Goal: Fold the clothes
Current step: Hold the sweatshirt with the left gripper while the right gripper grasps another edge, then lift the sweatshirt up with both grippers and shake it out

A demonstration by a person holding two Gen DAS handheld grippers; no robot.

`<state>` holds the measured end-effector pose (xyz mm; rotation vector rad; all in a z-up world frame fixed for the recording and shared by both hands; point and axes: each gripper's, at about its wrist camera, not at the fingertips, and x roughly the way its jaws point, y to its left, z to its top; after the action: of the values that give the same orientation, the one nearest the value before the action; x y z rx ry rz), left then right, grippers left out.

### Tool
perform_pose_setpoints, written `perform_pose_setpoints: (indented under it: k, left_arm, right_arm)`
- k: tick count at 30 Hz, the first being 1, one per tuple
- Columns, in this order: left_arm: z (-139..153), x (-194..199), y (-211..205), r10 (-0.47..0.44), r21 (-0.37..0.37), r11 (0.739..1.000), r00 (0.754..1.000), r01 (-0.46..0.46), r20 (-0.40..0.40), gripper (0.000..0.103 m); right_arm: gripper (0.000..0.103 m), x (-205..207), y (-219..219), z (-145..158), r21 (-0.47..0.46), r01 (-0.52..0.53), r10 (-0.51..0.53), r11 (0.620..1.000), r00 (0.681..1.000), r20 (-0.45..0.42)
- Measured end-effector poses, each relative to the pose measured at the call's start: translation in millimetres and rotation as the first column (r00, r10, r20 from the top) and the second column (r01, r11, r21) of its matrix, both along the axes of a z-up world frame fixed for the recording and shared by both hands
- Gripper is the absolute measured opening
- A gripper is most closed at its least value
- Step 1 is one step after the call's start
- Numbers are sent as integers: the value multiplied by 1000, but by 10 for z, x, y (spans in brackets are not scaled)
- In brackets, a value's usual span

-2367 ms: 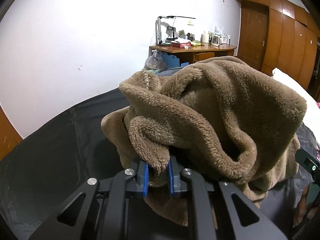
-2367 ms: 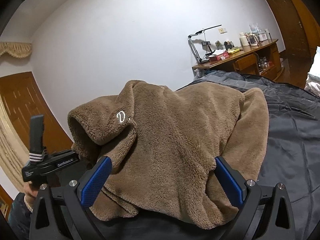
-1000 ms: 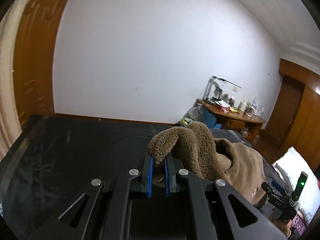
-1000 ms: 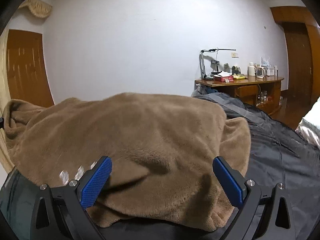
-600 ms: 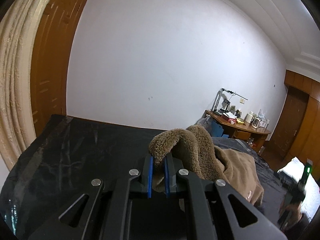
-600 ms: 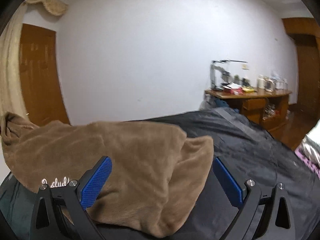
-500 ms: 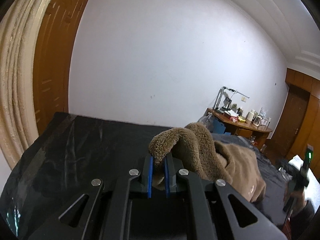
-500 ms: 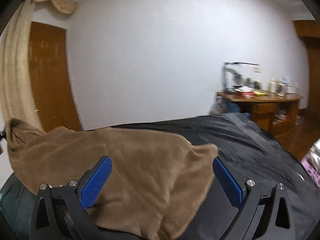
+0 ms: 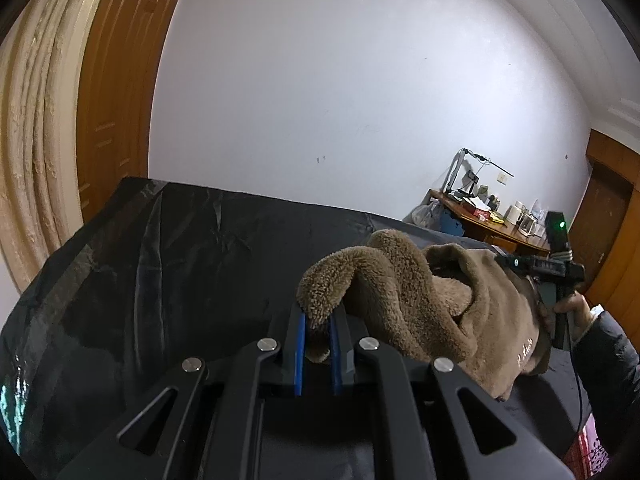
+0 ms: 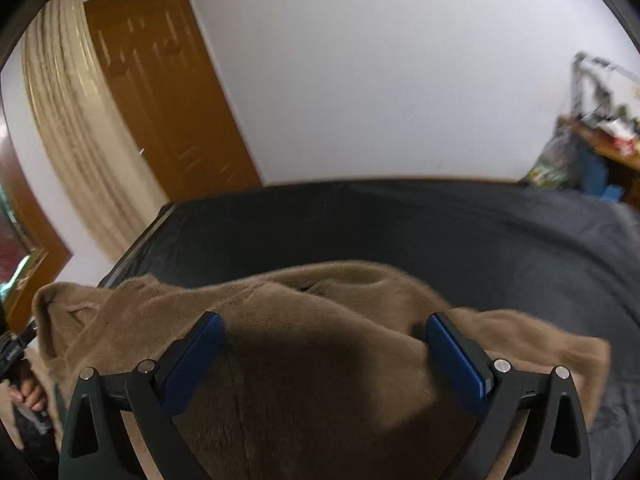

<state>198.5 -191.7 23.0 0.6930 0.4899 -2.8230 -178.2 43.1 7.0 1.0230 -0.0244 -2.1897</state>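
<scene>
A wooden desk [image 9: 498, 226] crowded with small items stands against the white wall beyond the far corner of a bed with a dark cover [image 9: 180, 248], and a wooden door [image 10: 160, 92] with a cream curtain [image 10: 76, 120] is behind the bed's other end. A brown fleece garment [image 9: 420, 300] lies bunched on the bed. The left gripper [image 9: 316, 344] pinches a thick fold of it between nearly closed blue pads, while the right gripper [image 10: 326, 354], spread wide, straddles the fleece without clamping it.

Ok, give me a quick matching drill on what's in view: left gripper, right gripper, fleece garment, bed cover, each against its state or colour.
Things:
1. left gripper
2. right gripper
3. fleece garment
4. bed cover

States:
A. black, spread flat
B. jaws wide open
C. brown, bunched up
D. clamped on a fleece edge

Pairs: 1-D, 2-B, 3-C, 4-A
</scene>
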Motion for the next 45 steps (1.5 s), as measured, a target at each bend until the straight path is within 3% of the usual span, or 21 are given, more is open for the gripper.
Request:
perform_pose_setpoints:
  k: [4,10,14,18,24,28,31,32,34,35,36,40,43,45]
  left_arm:
    - [-55,-64,-86,5,10,1000,1000,-5,10,12]
    - [-202,-192,-163,12,40,999,999,-14,50,12]
    - [-246,-212,-133,12,46,999,998,-15,69,12]
    - [-229,-165,-42,12,22,1000,997,-13,71,12]
    - [-188,-53,37,7,2,1000,998,-7,69,12]
    - [-178,-28,67,13,-5,1000,997,-13,80,12]
    - [-167,-39,71,18,-5,1000,996,-17,86,12]
    - [-166,-47,66,19,-5,1000,996,-19,87,12]
    - [-165,-62,56,21,-4,1000,996,-21,90,12]
    - [-165,-70,51,23,-3,1000,996,-22,92,12]
    - [-168,-83,41,24,-3,1000,995,-23,94,12]
    - [-193,-134,20,24,-6,1000,994,-24,106,12]
    - [-209,-180,145,-13,-31,999,994,16,112,12]
    - [-219,-211,249,-43,-51,998,992,49,116,14]
  right_arm:
    - [103,204,12,-122,-1,-131,131,991,991,41]
    - [103,1147,146,-108,-20,-364,364,931,930,41]
    - [103,1718,54,-130,118,-443,444,889,896,22]
    - [103,2030,-35,54,217,-440,463,872,884,-67]
    - [102,1564,-153,398,141,-322,344,936,922,-176]
    - [102,1146,-102,446,77,-227,237,971,956,-174]
    - [102,932,-221,347,113,-209,225,971,963,-150]
    - [99,879,-277,289,130,-222,238,966,963,-130]
    - [78,815,-384,169,156,-243,258,957,962,-84]
    - [54,813,-434,87,179,-246,260,952,964,-55]
    - [39,810,-484,5,202,-250,260,947,965,-25]
    - [28,977,-622,-172,248,-264,270,932,963,9]
    - [18,1161,-576,-55,288,-158,196,944,974,-110]
    - [17,1378,-487,138,330,-22,121,944,951,-283]
